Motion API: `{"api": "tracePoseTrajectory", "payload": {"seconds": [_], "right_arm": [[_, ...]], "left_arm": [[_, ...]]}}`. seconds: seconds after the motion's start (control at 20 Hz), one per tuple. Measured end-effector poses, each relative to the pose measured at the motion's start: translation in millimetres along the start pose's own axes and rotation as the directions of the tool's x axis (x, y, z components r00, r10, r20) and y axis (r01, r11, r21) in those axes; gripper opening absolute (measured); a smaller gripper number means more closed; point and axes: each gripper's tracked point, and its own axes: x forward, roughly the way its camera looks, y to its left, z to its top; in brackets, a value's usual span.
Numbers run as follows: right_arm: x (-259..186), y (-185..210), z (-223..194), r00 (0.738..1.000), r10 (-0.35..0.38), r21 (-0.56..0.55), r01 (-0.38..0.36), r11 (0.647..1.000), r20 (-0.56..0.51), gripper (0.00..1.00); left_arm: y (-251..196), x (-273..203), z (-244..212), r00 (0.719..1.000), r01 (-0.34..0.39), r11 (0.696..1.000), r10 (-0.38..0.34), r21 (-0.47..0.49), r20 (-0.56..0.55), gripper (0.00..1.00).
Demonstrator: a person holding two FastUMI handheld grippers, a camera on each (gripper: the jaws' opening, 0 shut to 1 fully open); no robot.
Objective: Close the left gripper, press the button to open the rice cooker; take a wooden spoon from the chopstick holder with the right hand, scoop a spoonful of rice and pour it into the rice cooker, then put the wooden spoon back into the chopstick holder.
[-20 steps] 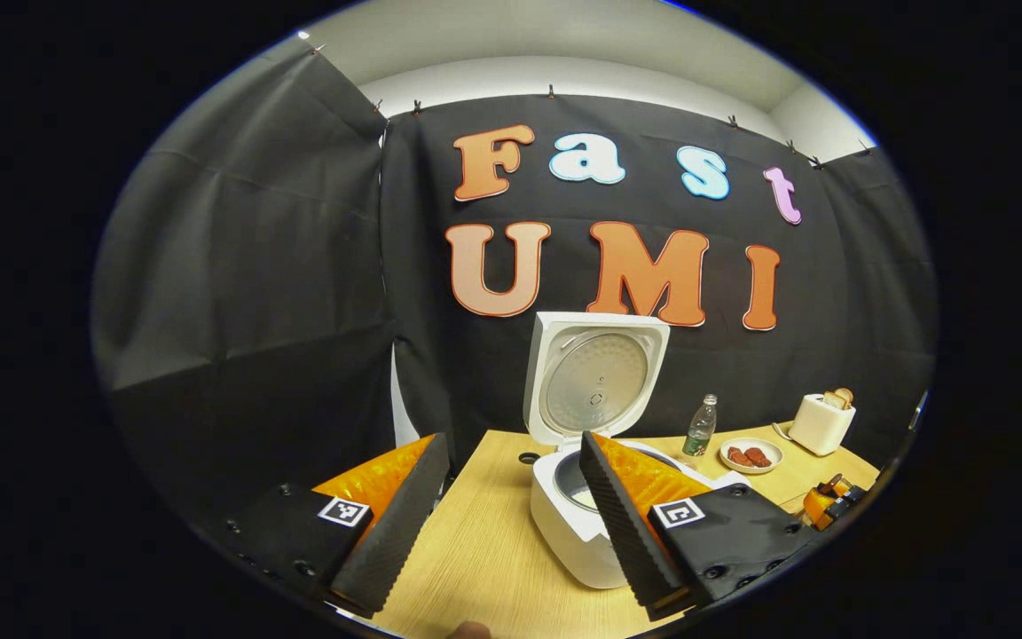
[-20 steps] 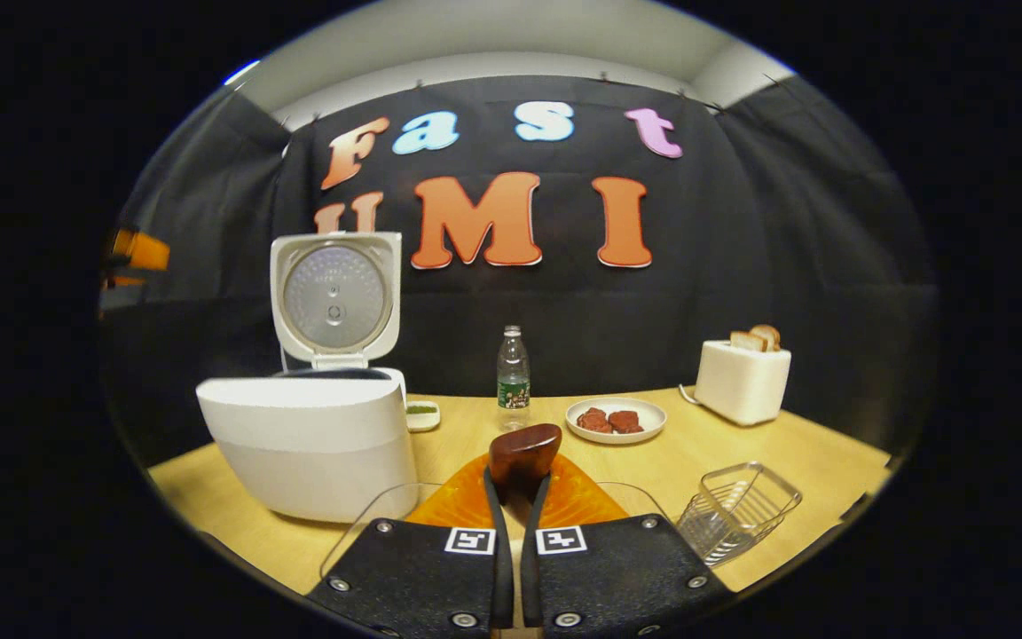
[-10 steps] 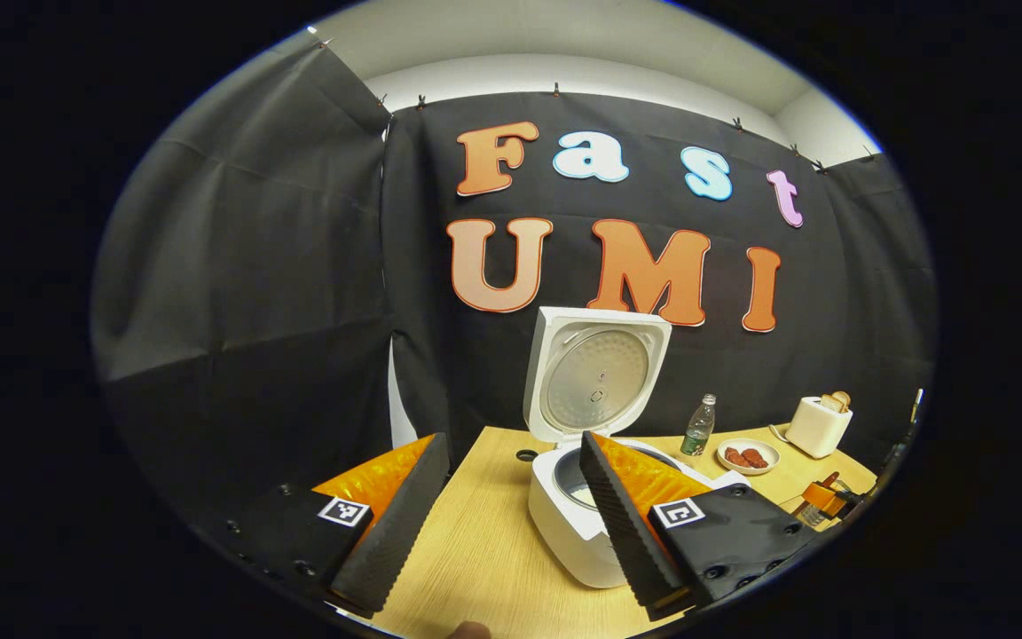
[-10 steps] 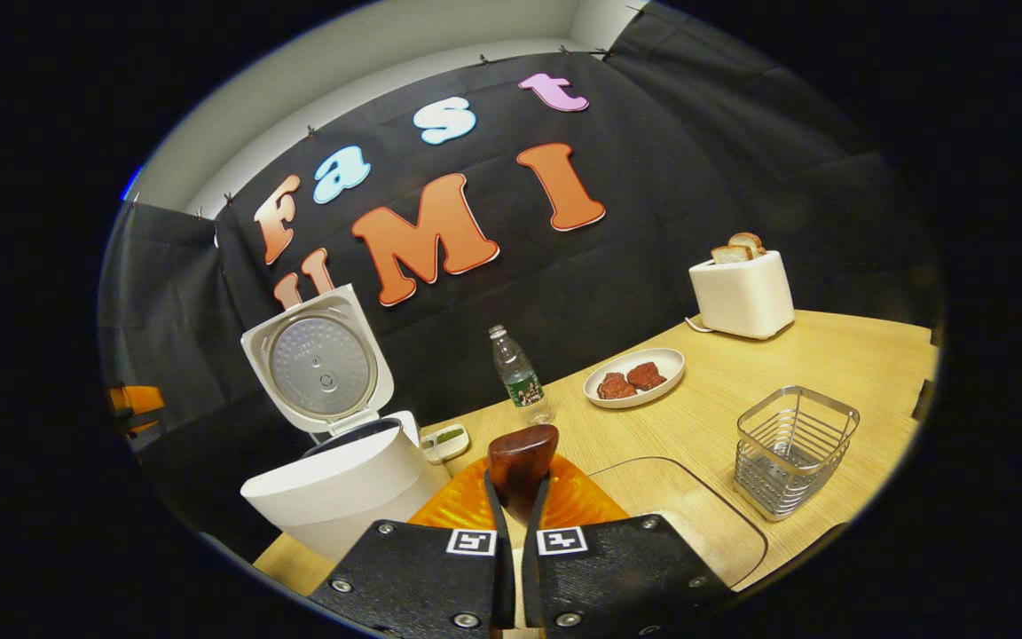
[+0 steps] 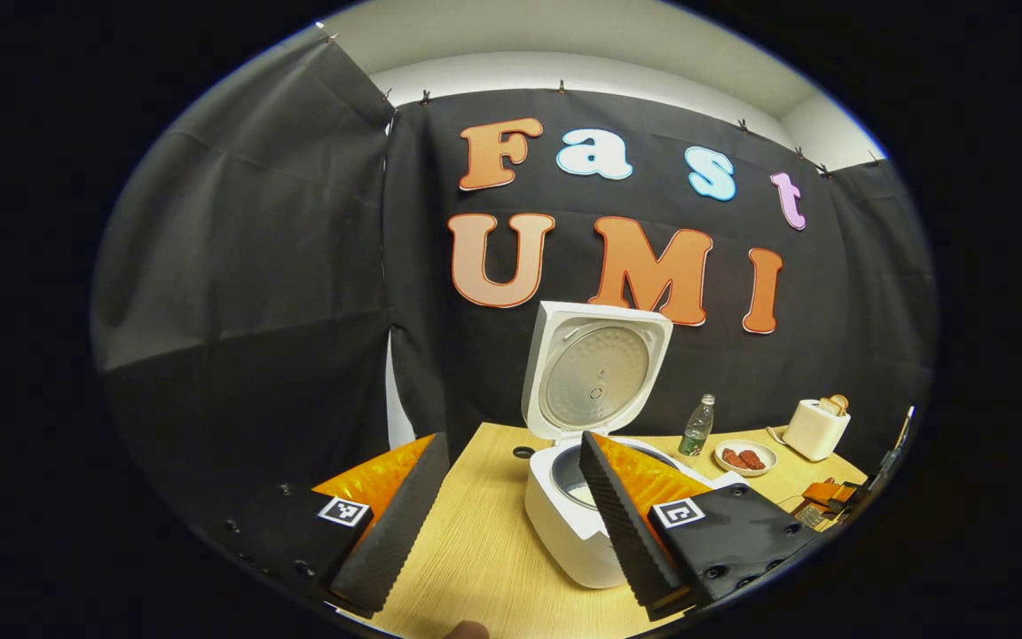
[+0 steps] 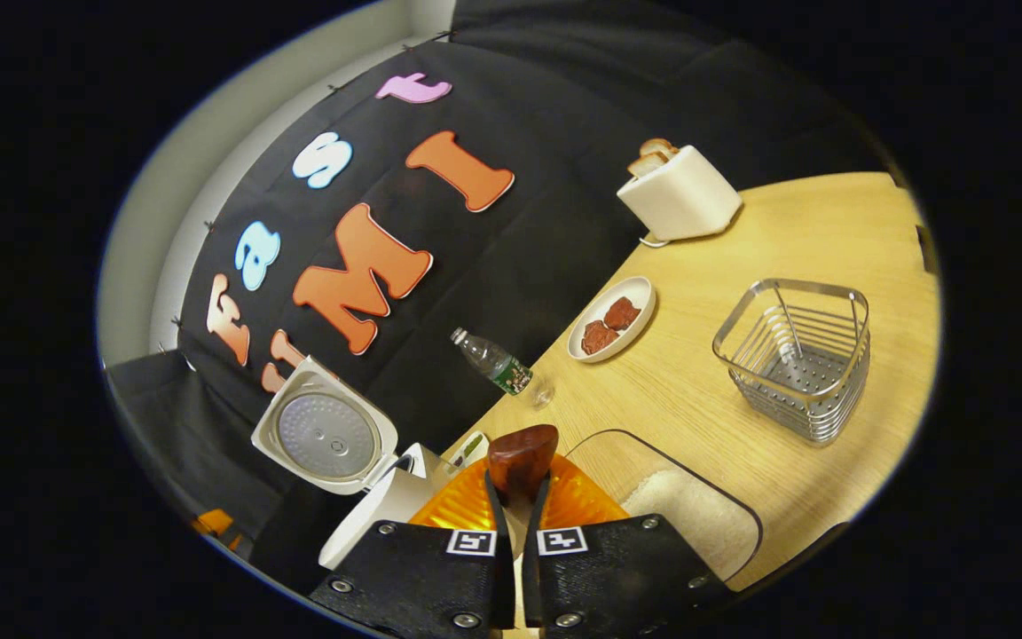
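The white rice cooker [image 5: 564,524] stands with its lid [image 5: 595,373] raised upright, and white shows in its pot. My left gripper [image 5: 507,524] is open beside it with nothing between its fingers. In the right gripper view, my right gripper [image 6: 515,510] is shut on the wooden spoon [image 6: 522,454], whose dark brown bowl sticks out past the fingertips. The wire chopstick holder [image 6: 799,355] stands ahead to the right, apart from the spoon. A glass container of rice [image 6: 688,515] lies just right of the gripper. The rice cooker [image 6: 369,506] is at the lower left.
On the wooden table [image 6: 786,231] stand a white toaster [image 6: 675,191] with bread, a plate [image 6: 610,318] with two brown pieces, a water bottle [image 6: 489,359] and a small dish [image 6: 471,448] by the cooker. The black cloth wall runs close behind the cooker.
The right gripper has rolled and swung right with the spoon, away from the cooker. The wire holder has come closer and the rice container now shows beside it. The left gripper barely moved.
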Motion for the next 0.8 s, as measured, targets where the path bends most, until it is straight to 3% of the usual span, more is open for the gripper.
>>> {"api": "tracePoseTrajectory", "payload": {"seconds": [0.3,0.8], "right_arm": [[-4.5,-20.4,3.4,0.999,-0.030,0.285,0.042,0.958,-0.045,0.02],[-22.5,-26.6,61.9,0.998,-0.068,0.410,0.058,0.910,0.010,0.03]], "left_arm": [[-6.8,-3.8,1.2,1.000,-0.001,1.000,0.001,0.005,-0.002,1.00],[-18.0,-8.7,14.2,1.000,-0.015,1.000,0.015,0.007,0.022,1.00]]}}
